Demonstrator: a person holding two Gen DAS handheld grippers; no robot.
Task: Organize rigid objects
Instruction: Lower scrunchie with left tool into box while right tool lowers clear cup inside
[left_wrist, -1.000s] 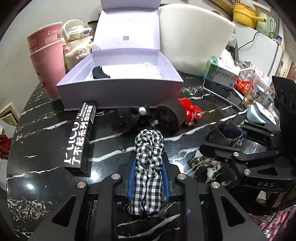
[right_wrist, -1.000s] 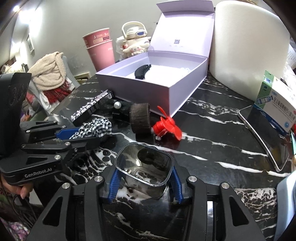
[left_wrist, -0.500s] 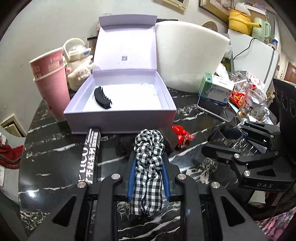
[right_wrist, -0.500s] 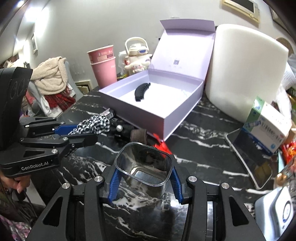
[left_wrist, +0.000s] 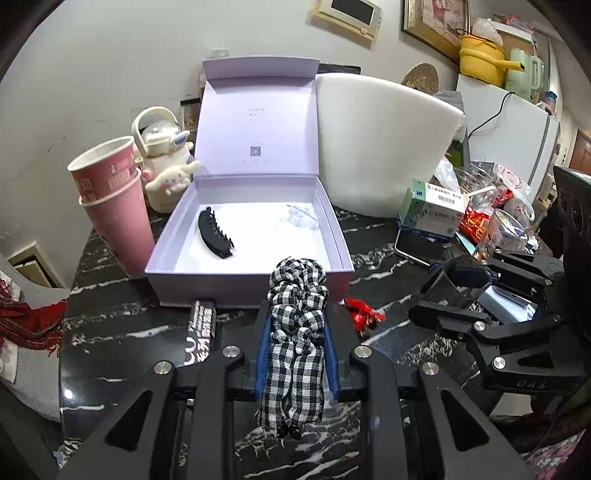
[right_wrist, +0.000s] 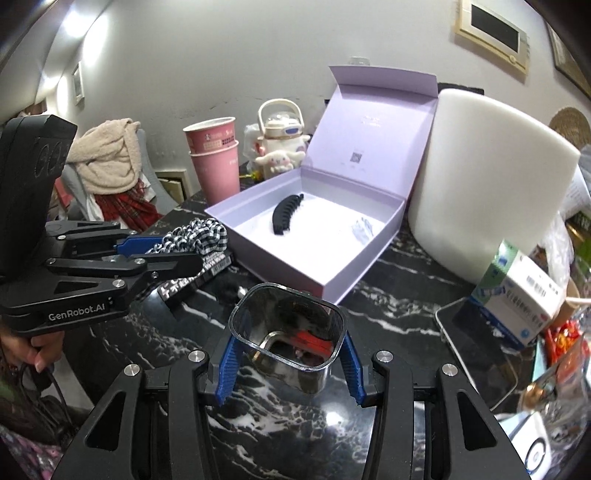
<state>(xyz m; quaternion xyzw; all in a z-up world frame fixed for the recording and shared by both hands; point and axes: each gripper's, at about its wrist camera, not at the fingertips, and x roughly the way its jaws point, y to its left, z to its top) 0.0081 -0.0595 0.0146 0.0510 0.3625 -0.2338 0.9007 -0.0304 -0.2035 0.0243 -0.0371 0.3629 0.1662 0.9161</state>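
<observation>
Hand-held gripper (left_wrist: 295, 354) with checked scrunchie (left_wrist: 297, 332) raised, lilac box (left_wrist: 247, 275) now nearer

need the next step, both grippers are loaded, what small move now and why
Probably carry the left gripper forward over the open lilac box and release there: its checked scrunchie hangs just short of the front wall, and only a black hair claw and a clear clip lie inside.

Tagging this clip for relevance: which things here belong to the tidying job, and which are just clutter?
Part of the job:
- checked scrunchie, held in the left gripper
- smoky clear cup, held in the right gripper
- open lilac box
- black hair claw, inside the box
- black printed carton
- red item

Lying about:
- pink paper cups
- plush toy
- medicine box
- white foam block
</observation>
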